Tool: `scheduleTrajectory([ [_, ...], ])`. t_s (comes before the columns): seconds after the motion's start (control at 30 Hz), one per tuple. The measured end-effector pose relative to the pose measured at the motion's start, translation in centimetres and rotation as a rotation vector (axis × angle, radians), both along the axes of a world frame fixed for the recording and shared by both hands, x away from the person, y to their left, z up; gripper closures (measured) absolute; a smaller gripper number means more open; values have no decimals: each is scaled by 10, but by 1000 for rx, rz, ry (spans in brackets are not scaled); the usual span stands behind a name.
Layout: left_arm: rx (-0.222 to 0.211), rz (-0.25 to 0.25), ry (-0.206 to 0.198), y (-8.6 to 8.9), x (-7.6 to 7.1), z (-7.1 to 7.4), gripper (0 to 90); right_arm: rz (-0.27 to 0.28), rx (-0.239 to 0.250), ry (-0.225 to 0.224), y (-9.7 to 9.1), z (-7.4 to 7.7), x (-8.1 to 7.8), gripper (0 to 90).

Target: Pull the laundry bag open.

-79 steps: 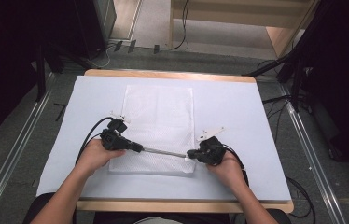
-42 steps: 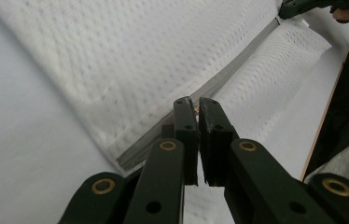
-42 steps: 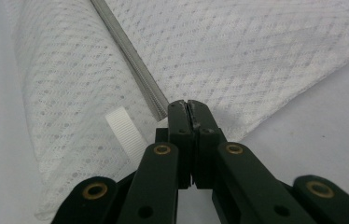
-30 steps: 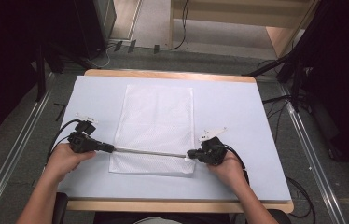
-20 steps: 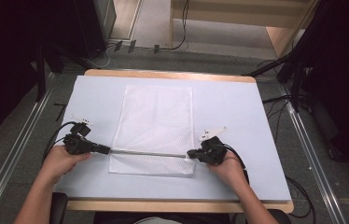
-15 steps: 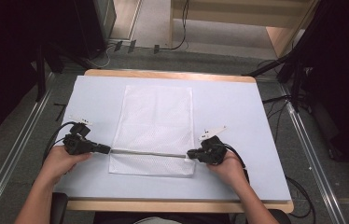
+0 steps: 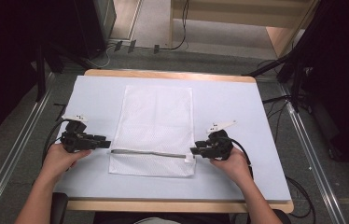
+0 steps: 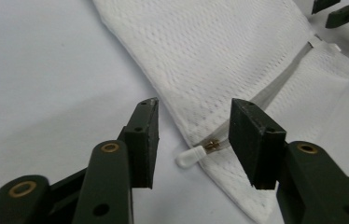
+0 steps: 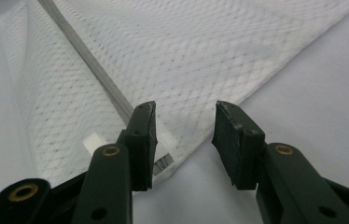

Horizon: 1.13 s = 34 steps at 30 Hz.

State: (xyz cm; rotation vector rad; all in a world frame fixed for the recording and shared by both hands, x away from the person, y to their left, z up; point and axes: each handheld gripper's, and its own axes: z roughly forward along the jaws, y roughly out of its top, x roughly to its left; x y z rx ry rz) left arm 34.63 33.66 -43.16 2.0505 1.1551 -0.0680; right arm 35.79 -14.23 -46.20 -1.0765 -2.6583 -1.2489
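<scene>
One flat rectangular white mesh bag, grey zipper across.

**Open table all round the bag**

We found the table bare on every side of the mesh bag, which lay flat and low and blocked nothing above it. The left gripper sat just off the bag's left edge, the right gripper at its right edge, well apart. Between each pair of parted jaws we saw a clear gap; the zipper pull lay in the left one.
</scene>
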Motion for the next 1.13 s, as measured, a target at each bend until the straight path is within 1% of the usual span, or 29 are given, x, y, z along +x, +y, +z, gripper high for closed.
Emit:
scheduleTrajectory([
  [0.03, 6, 10, -7, 1, 1, 0, 517, -6, 3, -2, -1, 0, 1, 577],
  [0.1, 3, 20, -13, 2, 2, 0, 498, -24, 10, -13, -5, 0, 2, 535],
  [0.13, 3, 27, -21, 3, 2, 0, 486, -31, 9, -12, -7, 0, 3, 512],
  [0.17, 11, 37, -30, 3, 3, 0, 479, -44, 16, -22, -9, -1, 4, 494],
  [0.23, 26, 53, -45, 4, 6, -1, 436, -69, 19, -32, -13, -1, 6, 455],
  [0.3, 35, 69, -56, 6, 8, -1, 409, -89, 23, -37, -18, -2, 8, 441],
  [0.43, 50, 90, -64, 8, 11, -1, 367, -129, 19, -42, -25, -4, 11, 405],
  [0.5, 67, 94, -63, 8, 11, -2, 363, -152, 19, -44, -28, -5, 13, 388],
  [0.57, 74, 97, -63, 8, 11, -3, 358, -170, 16, -40, -30, -5, 14, 380],
  [0.7, 87, 101, -68, 8, 12, -3, 355, -181, 7, -38, -33, -7, 16, 378],
  [0.83, 98, 103, -57, 8, 13, -5, 343, -191, 3, -41, -34, -8, 16, 369],
  [0.9, 93, 111, -52, 9, 13, -6, 336, -199, 1, -36, -34, -8, 16, 364],
  [1.13, 99, 127, -59, 13, 14, -6, 311, -198, -9, -46, -35, -9, 17, 356],
])
